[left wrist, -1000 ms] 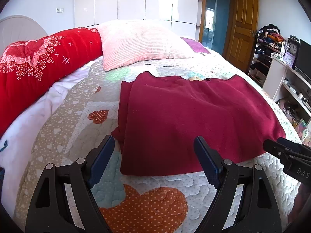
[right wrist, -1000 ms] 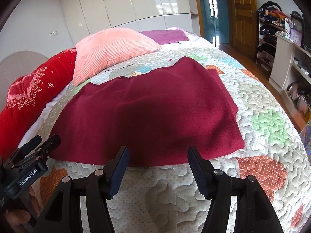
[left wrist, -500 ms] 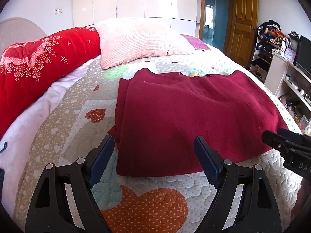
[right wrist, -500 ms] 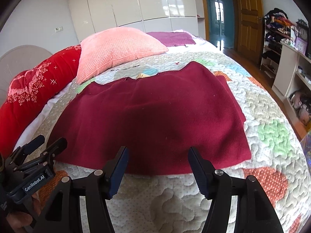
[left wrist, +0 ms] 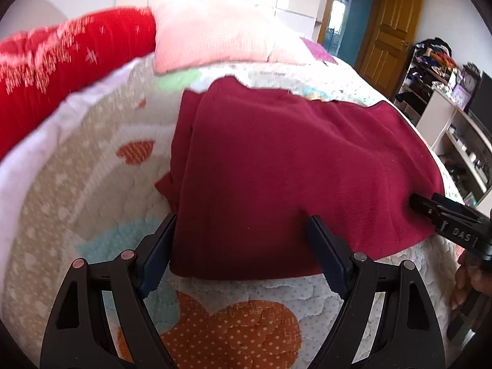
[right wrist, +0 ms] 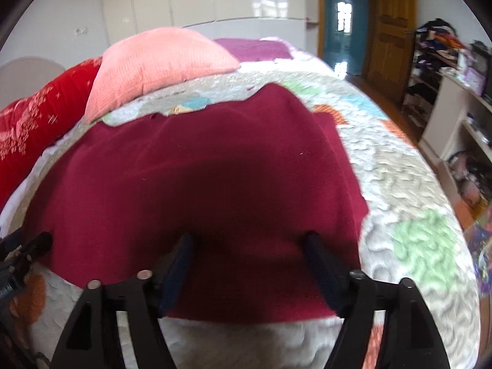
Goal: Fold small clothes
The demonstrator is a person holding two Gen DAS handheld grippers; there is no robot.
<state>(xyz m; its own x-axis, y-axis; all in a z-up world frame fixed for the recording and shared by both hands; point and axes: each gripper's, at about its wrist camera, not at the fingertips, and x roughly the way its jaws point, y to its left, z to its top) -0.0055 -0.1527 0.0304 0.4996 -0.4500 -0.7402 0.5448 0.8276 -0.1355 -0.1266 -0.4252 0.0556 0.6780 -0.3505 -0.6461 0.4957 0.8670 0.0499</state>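
A dark red garment [left wrist: 292, 166] lies flat on the quilted bed, its left side folded in; it also fills the right wrist view [right wrist: 196, 178]. My left gripper [left wrist: 243, 240] is open, its fingers straddling the garment's near left hem. My right gripper [right wrist: 249, 258] is open, its fingers over the garment's near right hem, low against the cloth. The right gripper also shows at the right edge of the left wrist view [left wrist: 446, 218], and the left gripper shows at the left edge of the right wrist view [right wrist: 21, 252]. Neither holds cloth.
A patchwork quilt [left wrist: 92, 190] covers the bed. A pink pillow [left wrist: 215, 37] and a red bolster [left wrist: 55, 58] lie at the head. A white shelf unit [right wrist: 461, 129] and a wooden door [left wrist: 387, 40] stand to the right of the bed.
Both grippers have moved forward and down to the garment's near hem, which now lies between their open fingers. The garment has not moved.
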